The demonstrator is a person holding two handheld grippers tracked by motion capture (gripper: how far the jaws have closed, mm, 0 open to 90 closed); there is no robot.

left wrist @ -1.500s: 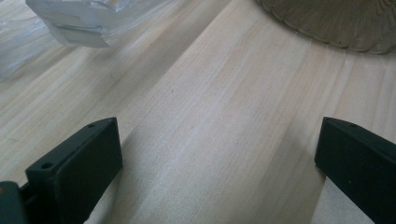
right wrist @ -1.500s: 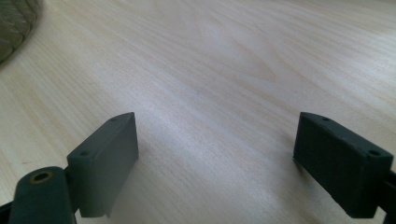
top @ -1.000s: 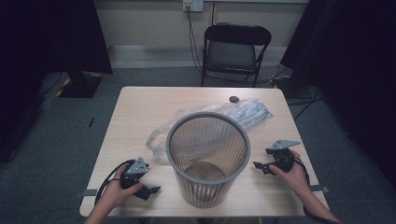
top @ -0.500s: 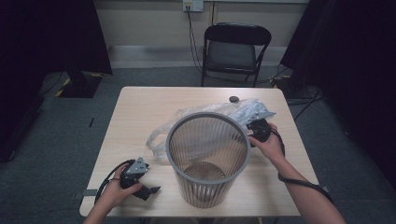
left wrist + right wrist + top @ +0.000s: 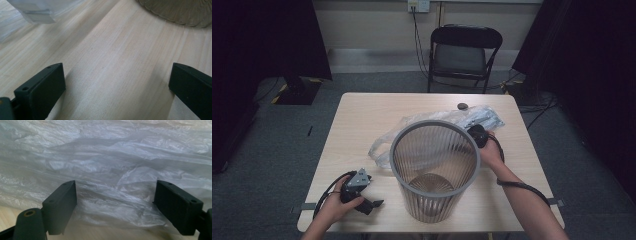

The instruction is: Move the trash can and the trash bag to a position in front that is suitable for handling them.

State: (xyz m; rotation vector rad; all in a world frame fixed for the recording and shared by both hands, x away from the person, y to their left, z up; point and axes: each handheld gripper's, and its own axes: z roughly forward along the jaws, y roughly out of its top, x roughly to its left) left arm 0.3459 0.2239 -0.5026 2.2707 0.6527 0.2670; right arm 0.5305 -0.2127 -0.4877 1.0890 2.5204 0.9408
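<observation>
High view: right gripper [image 5: 477, 134] reaches the bag [image 5: 432, 125] lying behind the bin [image 5: 434, 170], fingers wide open, empty. Left gripper [image 5: 362, 192] rests open on the tabletop [image 5: 362, 120]. Next, probably pinch the film.

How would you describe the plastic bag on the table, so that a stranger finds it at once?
On the light wooden table stands a tall grey ribbed waste basket. The clear plastic bag lies crumpled flat behind it, spreading out on both sides. It is the only thin, see-through thing there, and the open right gripper points at it.
</observation>
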